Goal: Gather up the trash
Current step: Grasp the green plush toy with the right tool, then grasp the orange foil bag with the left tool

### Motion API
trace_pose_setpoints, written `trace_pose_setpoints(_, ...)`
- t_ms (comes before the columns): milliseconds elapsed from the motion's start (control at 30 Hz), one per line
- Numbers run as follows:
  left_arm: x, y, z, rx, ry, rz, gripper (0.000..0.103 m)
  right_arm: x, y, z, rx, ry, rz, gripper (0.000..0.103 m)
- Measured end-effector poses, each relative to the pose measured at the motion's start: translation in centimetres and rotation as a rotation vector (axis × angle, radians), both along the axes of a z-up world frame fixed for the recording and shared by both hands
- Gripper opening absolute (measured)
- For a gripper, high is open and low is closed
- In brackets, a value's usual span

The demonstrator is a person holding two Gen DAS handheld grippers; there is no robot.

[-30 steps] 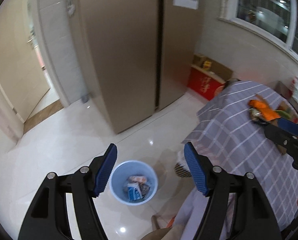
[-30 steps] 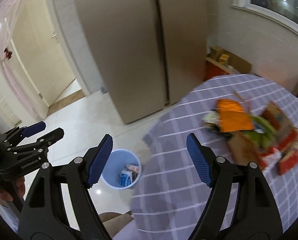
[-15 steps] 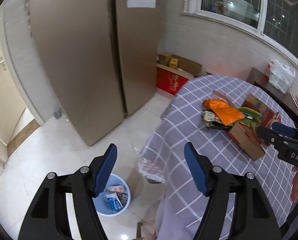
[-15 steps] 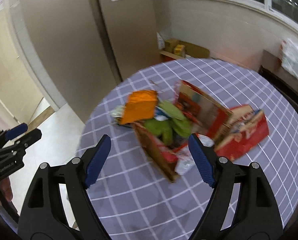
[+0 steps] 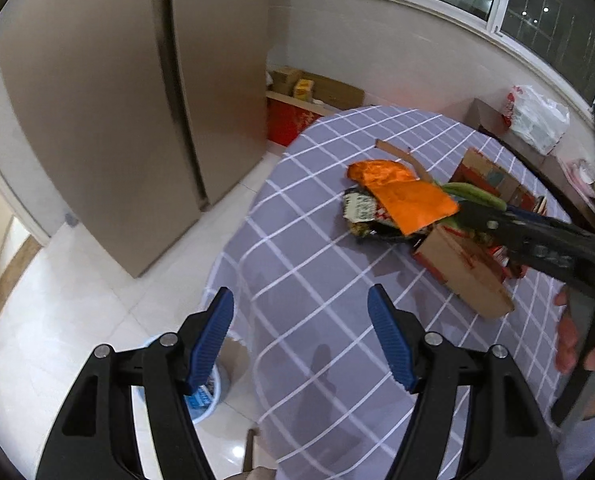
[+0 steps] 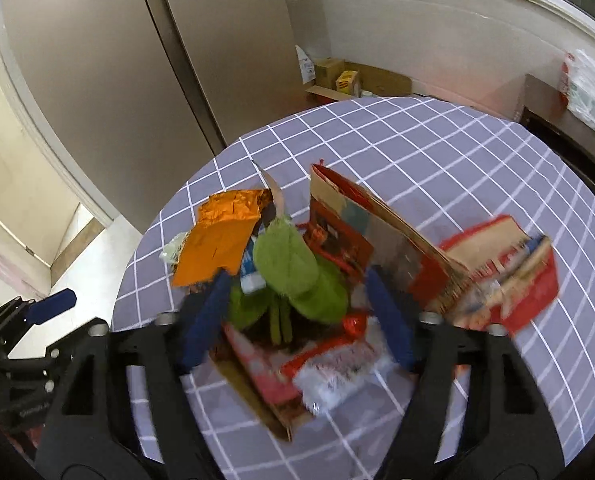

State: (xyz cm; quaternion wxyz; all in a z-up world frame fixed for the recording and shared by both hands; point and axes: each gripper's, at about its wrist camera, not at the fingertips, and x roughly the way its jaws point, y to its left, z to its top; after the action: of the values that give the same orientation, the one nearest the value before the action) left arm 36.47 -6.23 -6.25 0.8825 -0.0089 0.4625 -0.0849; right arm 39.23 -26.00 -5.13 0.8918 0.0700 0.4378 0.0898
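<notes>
Both of my grippers have swung away from the floor and over to the table since a second ago, and my right gripper (image 6: 297, 320) has dropped low over the trash pile (image 6: 337, 264). The pile sits in the middle of the round table (image 6: 477, 152) with the checked cloth. It has an orange wrapper (image 6: 221, 236), green leafy stuff (image 6: 293, 268), red boxes (image 6: 509, 276) and a brown cardboard box (image 5: 465, 276).

My right gripper's 2 fingers are spread apart, 1 on each side of the green stuff, and they hold nothing yet. My left gripper (image 5: 301, 340) hangs over the near edge of the table, fingers apart and empty too. The blue trash bin (image 5: 209, 392) stands on the floor just beside the table, below my left fingers, with some trash already in it.

I think I am reaching for the next piece. Next I should push down a bit more, squeeze on 1 piece, lift it, and carry it to the bin.
</notes>
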Motion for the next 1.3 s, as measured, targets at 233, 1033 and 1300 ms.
trace_pose_setpoints(233,2.7,-0.6,0.0,-0.035,0.018,-0.009,0.076,0.1,-0.4,0.1,0.006,-0.004,0.004,0.012)
trace_pose_setpoints(1033,11.9,-5.4,-2.1,-0.083,0.134,-0.037,0.085,-2.5,-3.4,4.5,-0.073,-0.087,0.049,0.009)
trace_pose_setpoints(1300,14.0,-7.2,-3.6,-0.010,0.118,-0.069,0.057,-4.5,-4.7,1.3,-0.045,-0.042,0.009,0.076)
